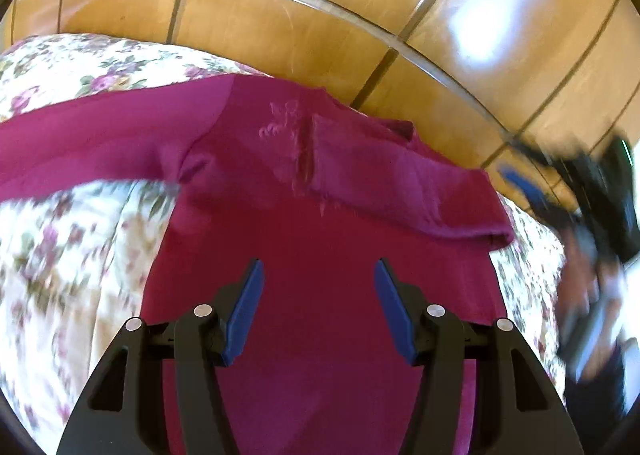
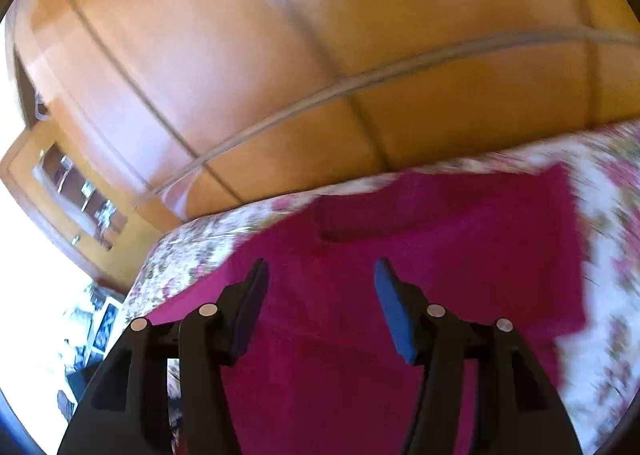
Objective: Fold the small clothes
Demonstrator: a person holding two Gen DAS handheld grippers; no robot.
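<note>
A magenta long-sleeved garment (image 1: pixel 320 223) lies spread on a floral bedspread (image 1: pixel 60 255). One sleeve (image 1: pixel 100 143) stretches out to the left. The other sleeve (image 1: pixel 420 191) is folded across the chest, beside the buttoned neckline. My left gripper (image 1: pixel 320 267) hovers over the garment's body, open, with nothing between its blue pads. In the right wrist view my right gripper (image 2: pixel 320 267) stands open above the garment (image 2: pixel 440 239), nothing held. The right gripper also shows blurred at the right edge of the left wrist view, one blue finger (image 1: pixel 524 187) visible.
A glossy wooden wardrobe (image 1: pixel 280 15) with panel seams rises just behind the bed (image 2: pixel 608 255). A glass-fronted cabinet (image 2: pixel 76 195) stands at the left in the right wrist view, next to bright window light. Clutter lies low beside the bed's left corner.
</note>
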